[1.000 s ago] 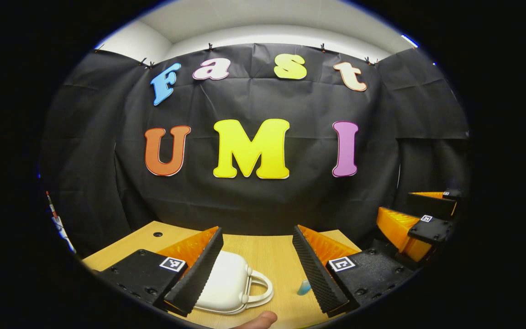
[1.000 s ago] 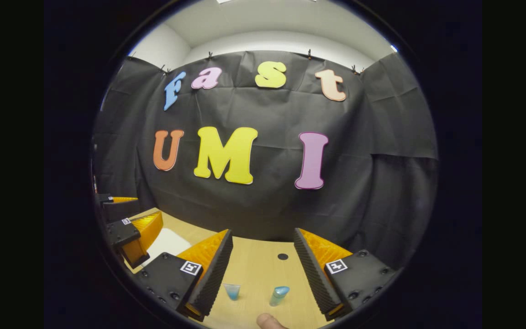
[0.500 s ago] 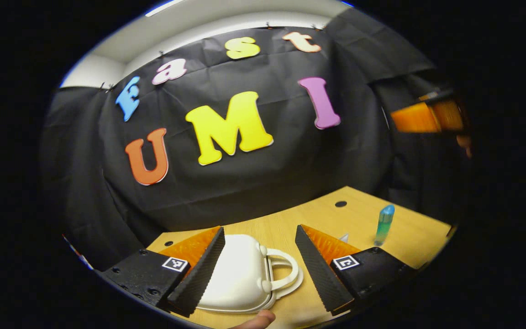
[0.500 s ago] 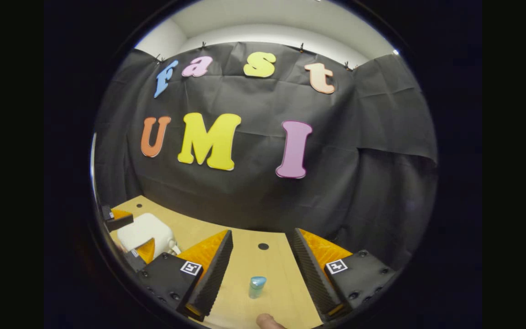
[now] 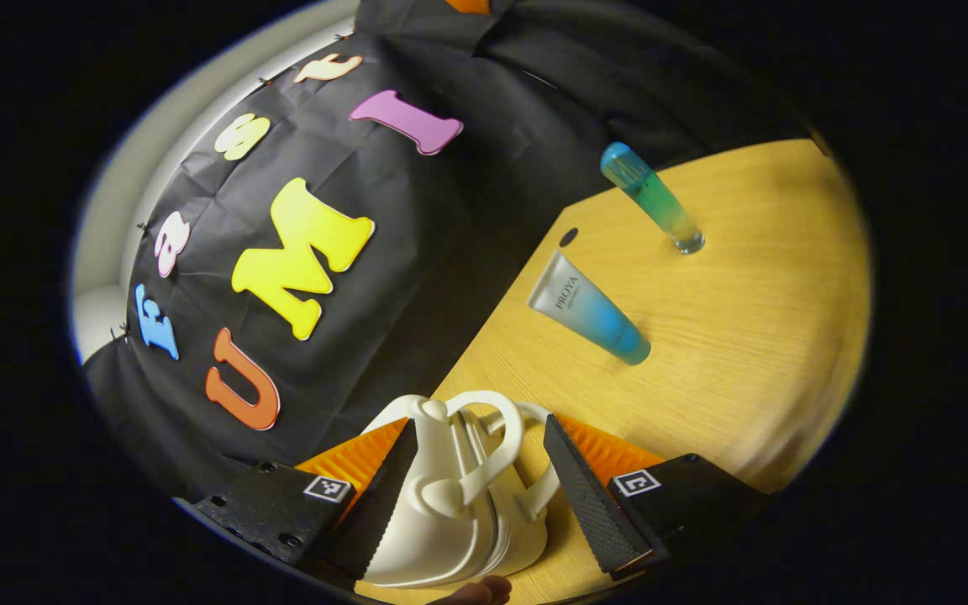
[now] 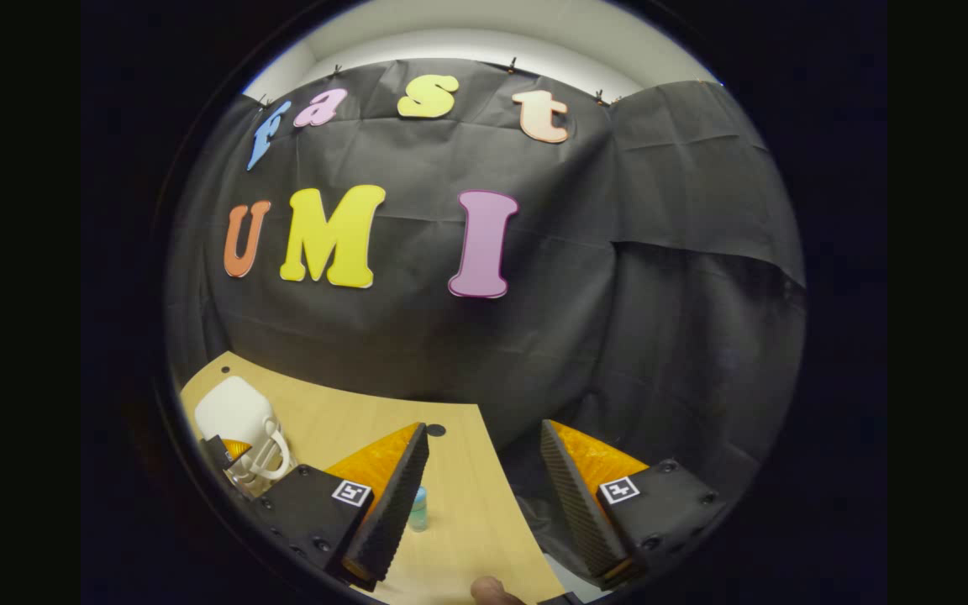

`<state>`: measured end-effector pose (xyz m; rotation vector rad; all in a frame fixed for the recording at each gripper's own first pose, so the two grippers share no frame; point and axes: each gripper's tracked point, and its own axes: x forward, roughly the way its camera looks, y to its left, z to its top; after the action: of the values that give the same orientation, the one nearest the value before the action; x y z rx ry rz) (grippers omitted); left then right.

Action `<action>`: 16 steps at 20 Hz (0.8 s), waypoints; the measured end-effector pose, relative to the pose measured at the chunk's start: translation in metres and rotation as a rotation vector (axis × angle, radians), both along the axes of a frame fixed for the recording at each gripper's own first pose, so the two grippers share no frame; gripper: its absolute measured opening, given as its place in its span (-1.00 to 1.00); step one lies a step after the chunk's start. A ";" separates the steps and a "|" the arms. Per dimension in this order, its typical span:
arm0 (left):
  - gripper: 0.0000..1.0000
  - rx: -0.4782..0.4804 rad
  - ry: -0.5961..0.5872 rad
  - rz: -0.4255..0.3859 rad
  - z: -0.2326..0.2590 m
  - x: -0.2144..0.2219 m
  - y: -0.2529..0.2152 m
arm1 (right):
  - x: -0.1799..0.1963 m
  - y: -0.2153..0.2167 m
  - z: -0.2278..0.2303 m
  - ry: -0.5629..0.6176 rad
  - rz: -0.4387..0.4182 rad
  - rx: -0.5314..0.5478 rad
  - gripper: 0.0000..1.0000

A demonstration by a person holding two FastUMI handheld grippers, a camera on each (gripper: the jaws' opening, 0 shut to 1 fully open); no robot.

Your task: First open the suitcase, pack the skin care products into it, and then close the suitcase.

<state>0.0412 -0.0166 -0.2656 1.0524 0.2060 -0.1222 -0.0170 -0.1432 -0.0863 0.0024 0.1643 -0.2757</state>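
Small white suitcase [image 5: 450, 496] on table [image 5: 744, 336], closed, looks light, hard-shelled, smooth, likely slippery; handle loops best hold. Left gripper [image 5: 471, 487] fingers apart, straddling handles, not yet pinching. Tube [image 5: 589, 308] and bottle [image 5: 652, 197] well beyond. Right gripper [image 6: 484, 496] fingers apart, empty, near table edge.

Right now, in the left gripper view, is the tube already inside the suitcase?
No: the tube lies on the bare table, apart from the closed white suitcase between the left gripper jaws.
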 end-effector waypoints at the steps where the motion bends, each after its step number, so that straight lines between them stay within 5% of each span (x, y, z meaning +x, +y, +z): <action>1: 0.93 0.028 -0.004 0.006 0.000 0.007 0.002 | -0.002 -0.004 0.000 0.001 -0.004 0.002 0.60; 5: 0.85 0.127 -0.001 0.040 -0.009 0.026 0.009 | -0.003 -0.015 -0.002 0.005 -0.010 0.004 0.58; 9: 0.51 0.176 0.053 0.080 -0.020 0.030 0.020 | -0.002 -0.018 -0.001 0.004 0.001 -0.001 0.60; 12: -0.14 0.194 0.101 0.095 -0.026 0.031 0.024 | 0.000 -0.016 -0.004 0.008 0.014 -0.008 0.59; 16: -0.46 0.232 0.134 0.102 -0.022 0.030 0.023 | 0.002 -0.002 -0.008 0.030 0.047 -0.010 0.60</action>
<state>0.0708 0.0061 -0.2871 1.2634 0.4022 -0.0776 -0.0145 -0.1453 -0.0946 -0.0156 0.1927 -0.2297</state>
